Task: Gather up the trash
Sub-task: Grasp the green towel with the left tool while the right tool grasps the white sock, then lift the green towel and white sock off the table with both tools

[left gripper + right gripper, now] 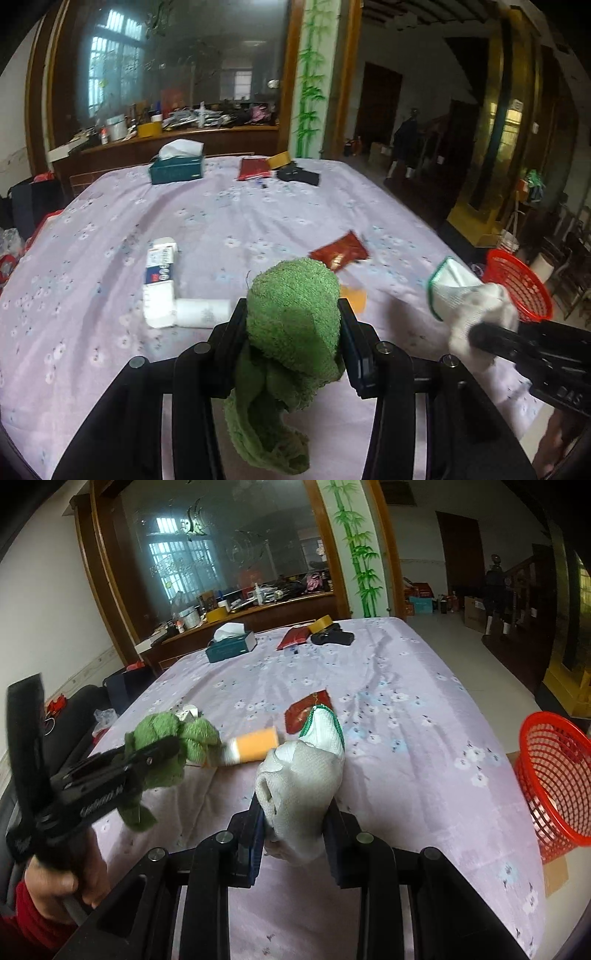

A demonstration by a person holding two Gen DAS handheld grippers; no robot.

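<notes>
My left hand-held gripper (293, 343) pinches the green cloth (293, 314), my right (295, 821) the white glove (301, 775), both left of the basket (554, 775); floppy ends could snag its rim and spill out.

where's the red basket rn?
The red basket stands off the table's right edge in the right wrist view, right of the white glove in the right gripper.

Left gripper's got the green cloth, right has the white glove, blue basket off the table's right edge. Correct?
Nearly. The basket is red, not blue, as the right wrist view shows. Otherwise right: left gripper clamps the green cloth, right gripper the white glove.
</notes>
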